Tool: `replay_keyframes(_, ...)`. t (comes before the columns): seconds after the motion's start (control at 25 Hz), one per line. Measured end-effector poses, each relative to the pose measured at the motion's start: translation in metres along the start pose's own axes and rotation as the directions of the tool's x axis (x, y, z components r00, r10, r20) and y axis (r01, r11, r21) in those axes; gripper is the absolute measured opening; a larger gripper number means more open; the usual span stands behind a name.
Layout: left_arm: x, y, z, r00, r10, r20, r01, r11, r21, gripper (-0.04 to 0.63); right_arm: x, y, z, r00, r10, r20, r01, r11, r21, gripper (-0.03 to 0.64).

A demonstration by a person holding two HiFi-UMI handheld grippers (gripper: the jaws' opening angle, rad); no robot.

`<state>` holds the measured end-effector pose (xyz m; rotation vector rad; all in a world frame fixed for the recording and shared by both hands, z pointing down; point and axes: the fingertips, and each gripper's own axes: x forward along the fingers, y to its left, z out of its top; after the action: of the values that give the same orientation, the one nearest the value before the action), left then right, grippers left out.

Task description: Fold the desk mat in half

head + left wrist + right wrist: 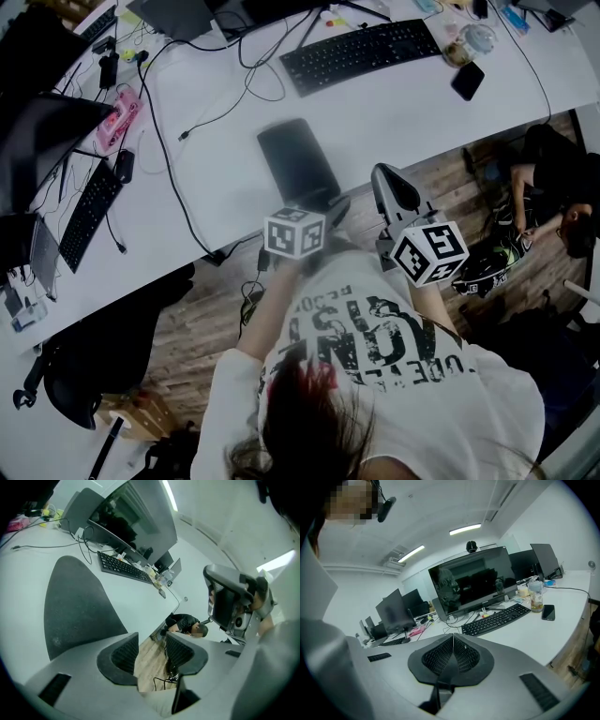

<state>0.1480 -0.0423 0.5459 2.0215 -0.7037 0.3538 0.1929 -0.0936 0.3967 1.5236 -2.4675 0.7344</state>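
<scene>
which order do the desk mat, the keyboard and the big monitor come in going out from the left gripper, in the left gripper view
From the left gripper, nearest first:
1. desk mat, just ahead, on the left.
2. keyboard, further out, past the mat's far end.
3. monitor, behind the keyboard, farthest back.

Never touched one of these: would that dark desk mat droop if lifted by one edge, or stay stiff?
Probably droop: the desk mat lies thin and flat on the white desk, with rounded corners, like soft sheet material. Its matte surface suggests it would grip rather than slide when pushed. It is likely light for its area.
</scene>
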Motion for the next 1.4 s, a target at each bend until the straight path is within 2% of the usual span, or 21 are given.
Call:
replay_keyframes(0.2, -0.006, -0.001, 0.011, 0.999, 0.023, 0.032, -0.024, 0.999, 0.023, 0.172, 0.001, 0.000, 0.000, 1.000, 0.001, 0.000, -0.001, 1.000, -0.002, 0.002)
replay_keyframes(0.4, -0.015, 0.004, 0.024, 0.991, 0.099, 0.086, -0.106, 0.991, 0.086, 0.070, 0.002, 0.000, 0.001, 1.000, 0.002, 0.001, -0.002, 1.000, -0.005, 0.002)
replay_keyframes(0.6, -0.020, 0.006, 0.029, 0.985, 0.146, 0.092, -0.157, 0.979, 0.131, 0.018, 0.002, 0.001, 0.003, 1.000, 0.004, 0.004, -0.004, 1.000, -0.006, 0.002)
replay_keyframes(0.84, -0.026, 0.010, 0.036, 0.976, 0.183, 0.121, -0.198, 0.971, 0.133, 0.003, 0.003, 0.000, 0.003, 1.000, 0.004, 0.005, -0.004, 1.000, -0.007, 0.002)
replay_keyframes(1.2, -0.035, 0.007, 0.048, 0.967, 0.192, 0.165, -0.218, 0.963, 0.157, 0.003, 0.006, 0.002, 0.006, 1.000, 0.012, 0.009, -0.012, 1.000, -0.015, 0.002)
replay_keyframes(1.4, -0.049, 0.005, 0.064, 0.951, 0.214, 0.224, -0.255, 0.951, 0.173, 0.003, 0.008, 0.006, 0.008, 1.000, 0.024, 0.013, -0.023, 0.999, -0.025, 0.002)
